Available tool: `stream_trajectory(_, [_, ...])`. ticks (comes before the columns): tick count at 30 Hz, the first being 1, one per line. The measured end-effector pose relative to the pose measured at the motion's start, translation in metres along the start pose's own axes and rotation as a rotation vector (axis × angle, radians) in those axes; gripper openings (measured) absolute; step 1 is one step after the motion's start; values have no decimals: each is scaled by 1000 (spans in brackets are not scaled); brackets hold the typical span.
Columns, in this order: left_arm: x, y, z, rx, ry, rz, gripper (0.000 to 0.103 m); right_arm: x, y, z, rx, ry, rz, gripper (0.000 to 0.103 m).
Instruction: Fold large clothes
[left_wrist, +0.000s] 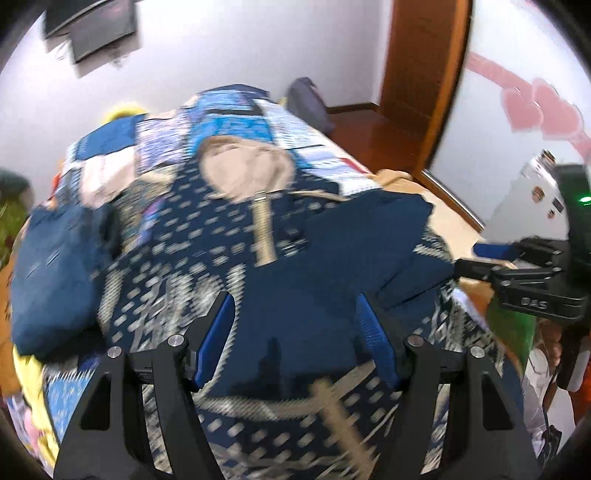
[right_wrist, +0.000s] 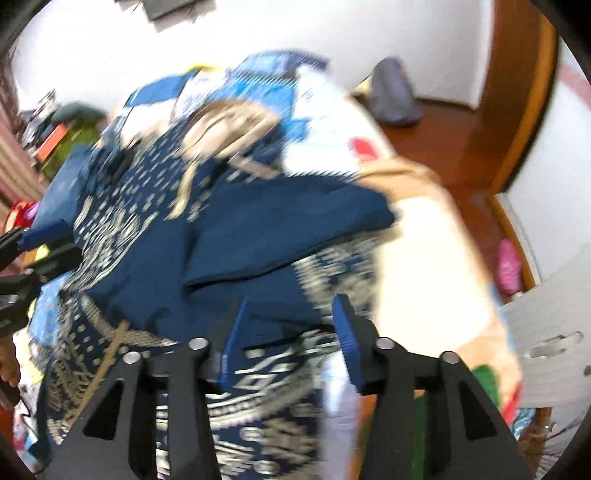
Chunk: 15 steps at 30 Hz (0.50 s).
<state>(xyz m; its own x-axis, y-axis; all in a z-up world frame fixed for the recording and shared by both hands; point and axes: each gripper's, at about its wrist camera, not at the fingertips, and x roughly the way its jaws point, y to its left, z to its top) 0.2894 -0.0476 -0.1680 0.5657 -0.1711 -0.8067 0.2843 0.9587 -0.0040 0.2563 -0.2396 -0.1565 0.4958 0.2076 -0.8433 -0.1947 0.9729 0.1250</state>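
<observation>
Both grippers hang parted over a navy garment on the bed.

The garment (left_wrist: 266, 236), dark blue with a pale printed pattern and a tan collar lining, lies spread across the middle of the bed (left_wrist: 325, 147), its collar toward the far end; a plain blue flap (right_wrist: 280, 229) is folded over it near the bed's right edge. The left gripper (left_wrist: 295, 332) is released, blue pads apart above the cloth with nothing between them. The right gripper (right_wrist: 288, 343) is also released, its jaws standing apart over the near right part of the garment, pinching no cloth. A grey bag (right_wrist: 393, 92) sits on the wooden floor beyond the bed's far corner. Both views are motion-blurred.
</observation>
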Motion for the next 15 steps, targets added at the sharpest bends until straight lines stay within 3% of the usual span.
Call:
stream_trajectory(6, [56, -61, 36, 110, 81, -73, 67, -7, -36, 1, 58, -45, -82, 46])
stream_trajectory(15, [124, -121, 69, 163, 150, -162, 67, 9, -72, -9, 153, -26, -86, 46])
